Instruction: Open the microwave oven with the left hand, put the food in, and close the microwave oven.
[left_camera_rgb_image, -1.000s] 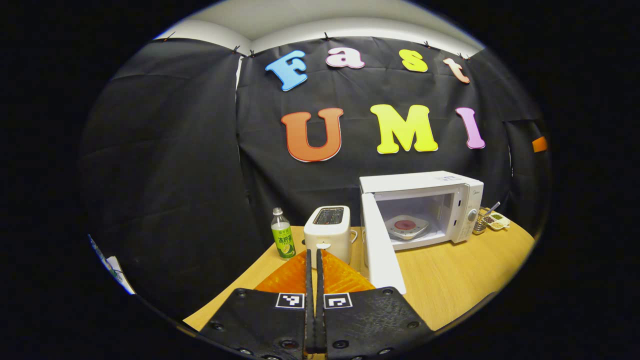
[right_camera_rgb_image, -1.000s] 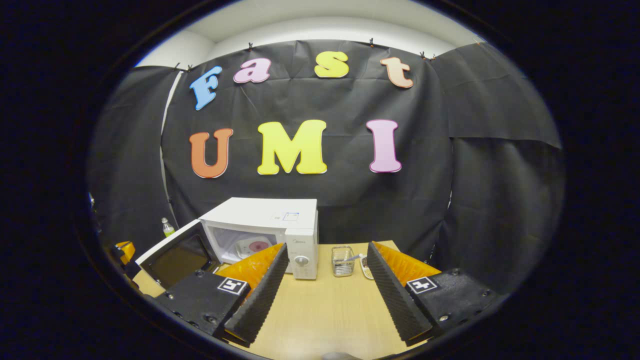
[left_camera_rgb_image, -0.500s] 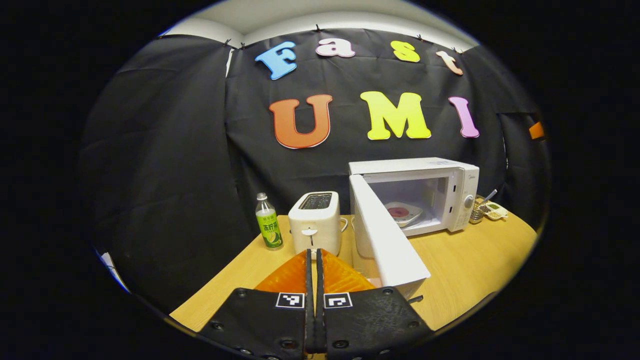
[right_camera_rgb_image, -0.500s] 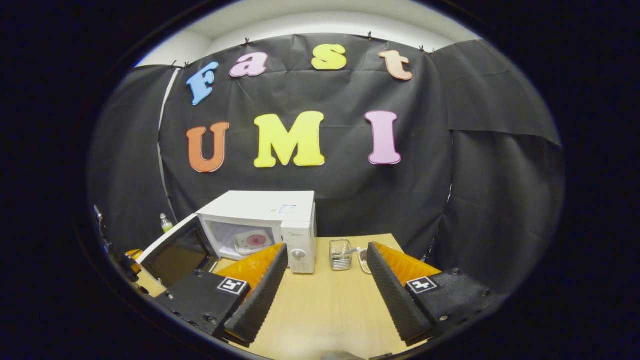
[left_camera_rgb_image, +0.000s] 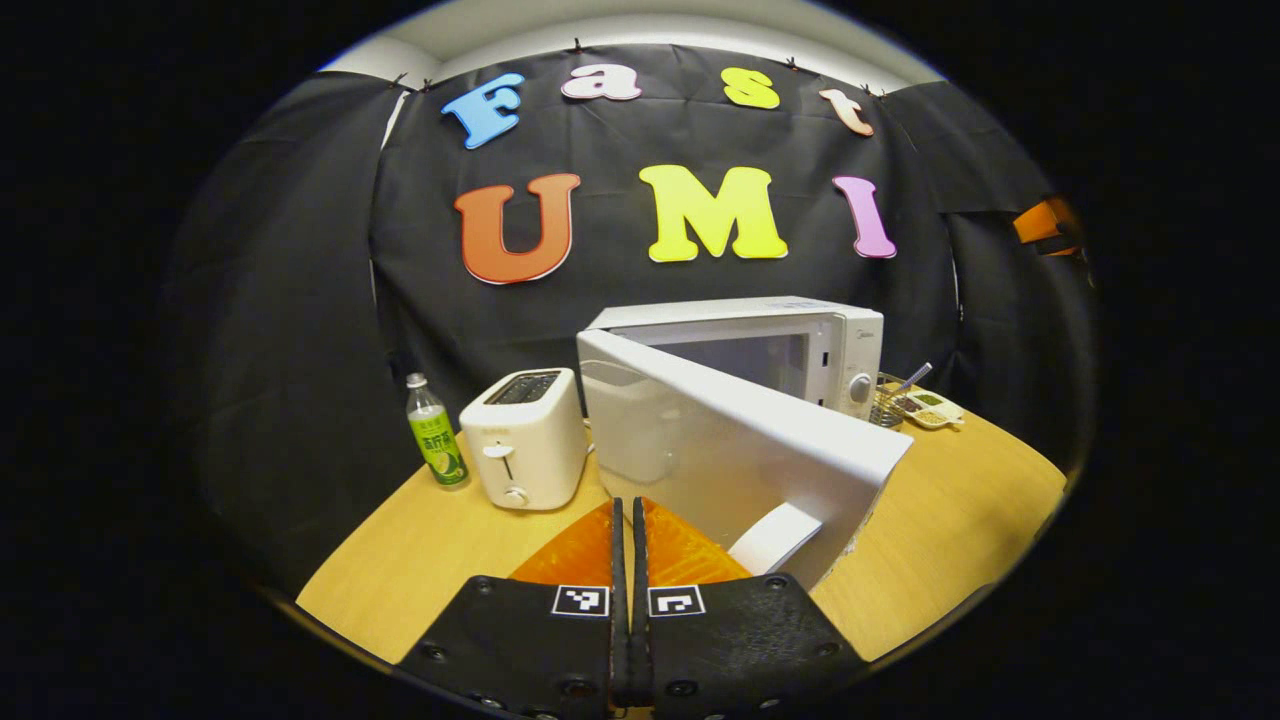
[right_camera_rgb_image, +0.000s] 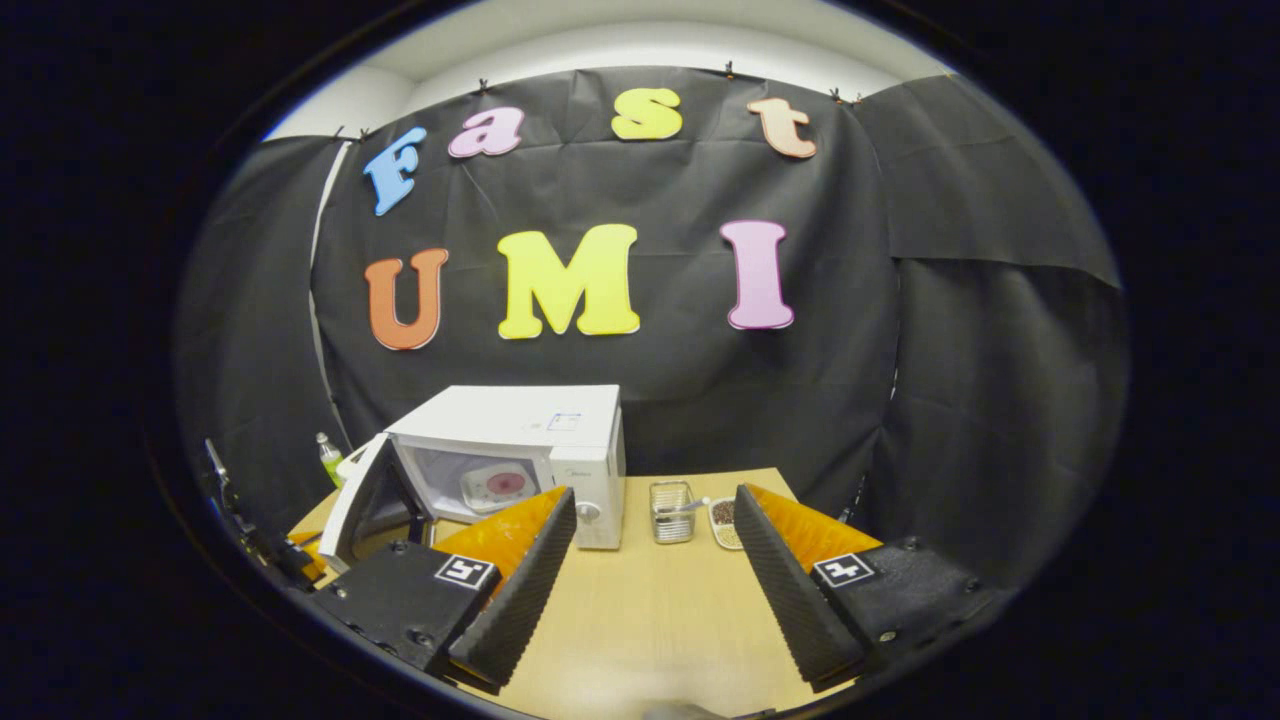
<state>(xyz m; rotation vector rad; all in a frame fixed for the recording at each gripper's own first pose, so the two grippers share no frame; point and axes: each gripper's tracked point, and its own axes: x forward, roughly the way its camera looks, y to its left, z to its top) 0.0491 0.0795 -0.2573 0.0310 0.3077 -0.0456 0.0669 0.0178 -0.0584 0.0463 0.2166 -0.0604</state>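
White microwave oven (left_camera_rgb_image: 800, 345) sits at the centre of the left gripper view, on a wooden table (left_camera_rgb_image: 940, 520). Its door (left_camera_rgb_image: 740, 450) stands partly open, swung across the front and reaching to lower centre. The left gripper (left_camera_rgb_image: 627, 540), at bottom centre, has its fingers pressed together with nothing between them, just beside the door's outer face. Left of the oven stand a toaster (left_camera_rgb_image: 520, 440) and a green-labelled bottle (left_camera_rgb_image: 435, 432). In the right gripper view, a plate of food (right_camera_rgb_image: 497, 487) lies inside the oven, left of centre. The right gripper (right_camera_rgb_image: 648, 545), at bottom centre, is spread wide and empty above the table.
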